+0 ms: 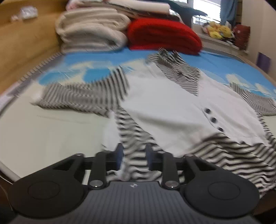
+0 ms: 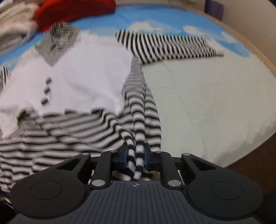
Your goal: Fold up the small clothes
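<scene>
Striped top (image 1: 172,106) is lying flat on bed (image 2: 207,103). Right gripper (image 2: 135,155) fingers are pinching the hem corner; left gripper (image 1: 133,155) fingers are straddling hem, part-open, grip unclear. Lifting both corners evenly is key.

Wooden bed frame (image 1: 20,51); sky-print sheet (image 1: 103,58); bright window (image 1: 205,10) behind cluttered sill (image 1: 222,40).
</scene>
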A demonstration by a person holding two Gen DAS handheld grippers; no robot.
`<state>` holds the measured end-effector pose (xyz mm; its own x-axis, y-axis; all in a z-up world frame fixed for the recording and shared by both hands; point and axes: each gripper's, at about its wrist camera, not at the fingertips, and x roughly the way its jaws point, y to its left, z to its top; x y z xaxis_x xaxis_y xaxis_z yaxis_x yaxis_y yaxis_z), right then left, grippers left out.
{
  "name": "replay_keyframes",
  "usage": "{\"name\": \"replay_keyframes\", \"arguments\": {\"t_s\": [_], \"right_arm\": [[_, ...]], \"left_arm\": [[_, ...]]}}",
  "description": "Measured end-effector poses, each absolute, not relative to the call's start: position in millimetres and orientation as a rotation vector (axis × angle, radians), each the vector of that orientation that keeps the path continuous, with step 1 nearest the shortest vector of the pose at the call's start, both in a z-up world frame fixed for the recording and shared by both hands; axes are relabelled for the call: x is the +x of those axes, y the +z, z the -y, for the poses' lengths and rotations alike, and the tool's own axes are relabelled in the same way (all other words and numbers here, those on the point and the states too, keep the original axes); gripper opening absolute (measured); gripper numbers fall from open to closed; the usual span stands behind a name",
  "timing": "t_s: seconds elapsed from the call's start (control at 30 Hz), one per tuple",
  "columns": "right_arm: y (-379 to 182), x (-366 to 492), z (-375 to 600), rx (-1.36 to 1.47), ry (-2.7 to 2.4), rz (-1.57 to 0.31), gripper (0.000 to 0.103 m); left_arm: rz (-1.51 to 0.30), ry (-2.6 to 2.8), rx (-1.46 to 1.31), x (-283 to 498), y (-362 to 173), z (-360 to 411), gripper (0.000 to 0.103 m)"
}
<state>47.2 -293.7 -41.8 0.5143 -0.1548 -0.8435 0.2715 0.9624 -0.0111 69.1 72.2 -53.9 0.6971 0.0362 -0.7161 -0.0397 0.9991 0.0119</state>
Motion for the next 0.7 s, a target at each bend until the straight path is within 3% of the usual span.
{"name": "replay_keyframes", "arguments": {"t_s": [0.03, 0.1, 0.17, 0.27, 0.33, 0.43, 0.57, 0.7], "right_arm": [[-38, 46, 293, 0.121, -0.256, -0.969, 0.030], [-38, 46, 291, 0.101, -0.257, -0.943, 0.047], [-50, 52, 291, 0.095, -0.245, -1.027, 0.047], [-55, 54, 296, 0.099, -0.298, -1.072, 0.047], [-40, 54, 298, 0.118, -0.302, -0.999, 0.047], [-9, 54, 292, 0.090, -0.303, -0.848, 0.047], [41, 69, 274, 0.033, -0.224, -0.658, 0.048], [86, 93, 250, -0.056, -0.180, -0.480, 0.067]], "left_arm": [[-0.870, 0.033, -0.031, 75, -65, -73, 0.040], [-1.014, 0.058, -0.067, 82, -87, -76, 0.040], [-1.055, 0.111, -0.055, 85, -90, -77, 0.039], [-0.944, 0.106, -0.106, 88, -60, -83, 0.045], [-0.866, 0.121, -0.107, 99, -35, -90, 0.055], [-0.731, 0.142, -0.133, 131, 8, -115, 0.062], [-0.547, 0.122, -0.092, 187, 58, -151, 0.086], [-0.469, 0.156, -0.006, 230, 77, -179, 0.087]]}}
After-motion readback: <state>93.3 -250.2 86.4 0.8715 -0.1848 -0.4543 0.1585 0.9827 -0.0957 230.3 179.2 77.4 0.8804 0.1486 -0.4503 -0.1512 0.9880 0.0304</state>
